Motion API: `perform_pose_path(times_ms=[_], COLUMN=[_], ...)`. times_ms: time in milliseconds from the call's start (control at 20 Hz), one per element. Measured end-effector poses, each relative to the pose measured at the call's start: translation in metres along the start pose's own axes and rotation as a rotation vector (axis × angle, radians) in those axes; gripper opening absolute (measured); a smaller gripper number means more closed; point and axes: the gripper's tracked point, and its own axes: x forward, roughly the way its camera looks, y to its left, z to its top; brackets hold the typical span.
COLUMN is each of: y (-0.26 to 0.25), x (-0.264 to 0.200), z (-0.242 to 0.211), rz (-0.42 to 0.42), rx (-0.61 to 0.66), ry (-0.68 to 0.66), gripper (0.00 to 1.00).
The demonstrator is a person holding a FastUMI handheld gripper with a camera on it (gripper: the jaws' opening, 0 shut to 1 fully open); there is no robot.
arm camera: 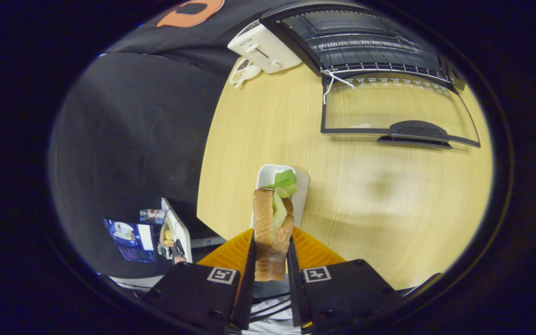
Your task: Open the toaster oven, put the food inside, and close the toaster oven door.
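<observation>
Your gripper (271,258) has its two fingers (251,260) closed narrow on a sandwich (271,232), one finger pressing each bread face. You hold it on edge, so the two slices of browned bread stand upright between the fingers with the green filling showing at the far end. The sandwich sticks out well past the fingertips.

Just beyond the sandwich, a white rectangular dish (301,195) lies on the pale wooden bench (379,209). The far end of the sandwich overlaps the dish from this angle; whether it touches the dish, you cannot tell.

Farther off, to the right, the toaster oven (356,44) sits at the far side of the bench with its door (389,109) dropped fully open, lying flat toward you. The dark handle is at the near edge of the door, and a white cord (335,83) hangs at the door's far left corner. Inside the oven, a wire rack (370,46) shows.

Left of the oven stands a white pop-up toaster (263,46), and just near of that a small white dish (244,72) with something brown and speckled on it.

Off the bench to the near left, a lit screen (130,237), a small bottle (152,215) and a white tray (177,232) sit low against the dark cloth.
</observation>
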Motion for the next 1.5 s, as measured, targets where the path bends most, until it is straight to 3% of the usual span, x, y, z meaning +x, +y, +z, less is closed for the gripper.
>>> perform_pose_path(times_ms=[250,650,800,1000,1100,1300,1500], y=[0.001,-0.041,-0.052,-0.075,-0.082,-0.123,-0.140], x=[-0.033,-0.058,-0.070,-0.079,-0.093,-0.116,-0.121], z=[0.017,0.089,0.116,0.142,0.152,0.172,0.205], rz=[0.146,0.296,0.356,0.374,0.436,0.378,0.336], rx=[0.025,0.146,0.222,0.358,0.459,0.609,0.647], ry=[-0.117,-0.487,-0.668,-0.889,-0.991,-1.233,-1.319], gripper=[0.38,0.38,0.38,0.38,0.38,0.38,0.38])
